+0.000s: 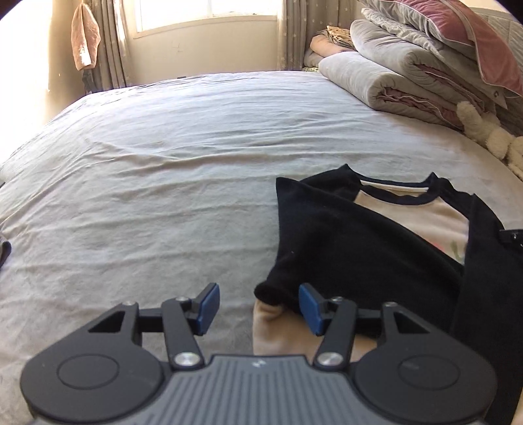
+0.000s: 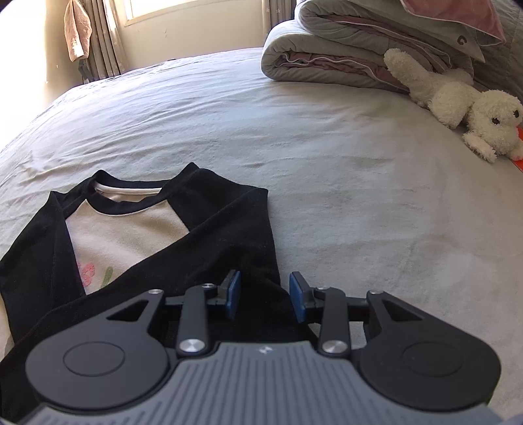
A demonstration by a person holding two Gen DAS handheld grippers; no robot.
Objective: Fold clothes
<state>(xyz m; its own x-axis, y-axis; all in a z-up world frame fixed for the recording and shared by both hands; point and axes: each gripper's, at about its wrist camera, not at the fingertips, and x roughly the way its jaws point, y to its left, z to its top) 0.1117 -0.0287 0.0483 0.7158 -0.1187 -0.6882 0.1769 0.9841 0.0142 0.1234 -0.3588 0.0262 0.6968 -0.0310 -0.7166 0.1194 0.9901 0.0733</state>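
Black-sleeved shirt (image 2: 137, 235) lies under both released tools: left tool (image 1: 260, 309) at cuff, right tool (image 2: 264, 296) at edge.

Home bedroom: bed (image 1: 163, 157), folded quilts (image 2: 343, 55), curtains (image 1: 108, 39).

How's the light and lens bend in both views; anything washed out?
Left wrist: window blown out, left wall glaring, bed edges bowed by fisheye. Right wrist: same glare at the top left, shirt evenly lit and sharp, its black sleeves showing little detail.
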